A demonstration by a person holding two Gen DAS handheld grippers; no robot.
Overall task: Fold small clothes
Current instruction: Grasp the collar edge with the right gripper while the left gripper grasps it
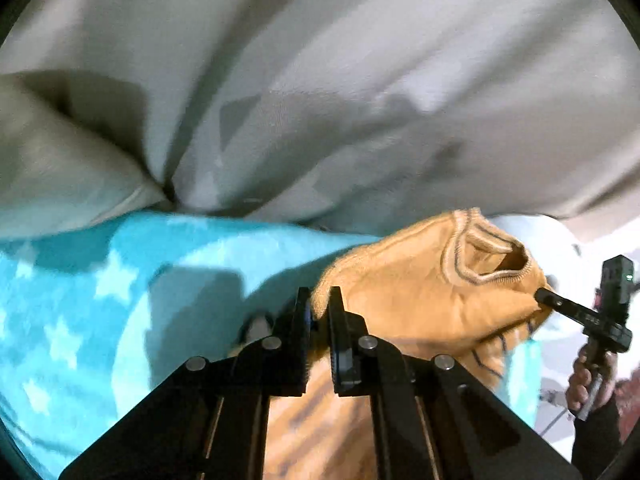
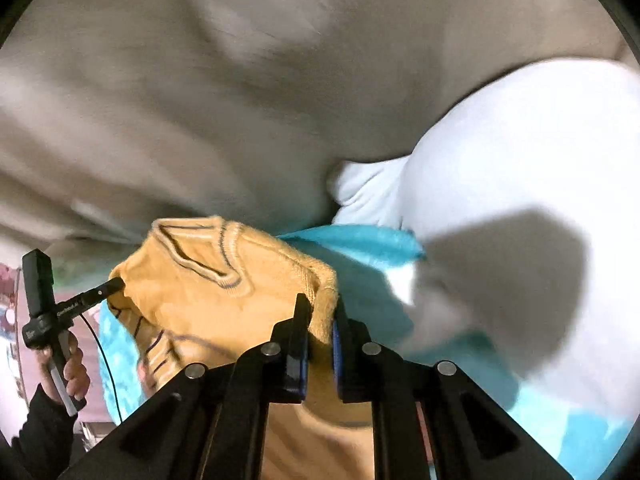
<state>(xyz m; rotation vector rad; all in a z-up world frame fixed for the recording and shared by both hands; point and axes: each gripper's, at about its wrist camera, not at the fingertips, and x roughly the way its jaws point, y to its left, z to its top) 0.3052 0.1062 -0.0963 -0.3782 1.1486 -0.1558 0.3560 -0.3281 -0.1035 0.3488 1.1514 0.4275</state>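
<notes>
1. A small mustard-yellow sweater (image 1: pixel 424 300) with dark-striped ribbed trim is held up between the two tools, above a turquoise blanket (image 1: pixel 120 300) with pale star shapes.
2. The left tool (image 1: pixel 319 308) is clenched on one corner of the sweater: in the left wrist view the knit edge is pinched between its two black fingers (image 1: pixel 301 320), and the cloth hangs down behind them toward the near edge of the view.
3. The right tool (image 2: pixel 320 312) is likewise clenched on the opposite corner; in the right wrist view the yellow fabric (image 2: pixel 224 300) is squeezed between its fingers (image 2: pixel 300 328), whose pads show blue edges.
4. Each camera sees the other tool gripping the sweater's far corner: the right tool appears at the right of the left view (image 1: pixel 548 298), held by a hand (image 1: pixel 590 380) in a dark sleeve, and the left tool appears at the left of the right view (image 2: pixel 114 284), held by the other hand (image 2: pixel 74 372).
5. The sweater's neck opening (image 2: pixel 196 256) faces up and away, roughly midway between the two gripped corners.
6. Beyond the sweater lies a wide expanse of rumpled grey-beige cloth (image 1: pixel 320 80).
7. A white pillow-like bundle (image 2: pixel 520 160) sits at the right, touching the blanket, with a dark shadow across it.
8. Both views are motion-blurred, so fine fabric detail is unclear.
</notes>
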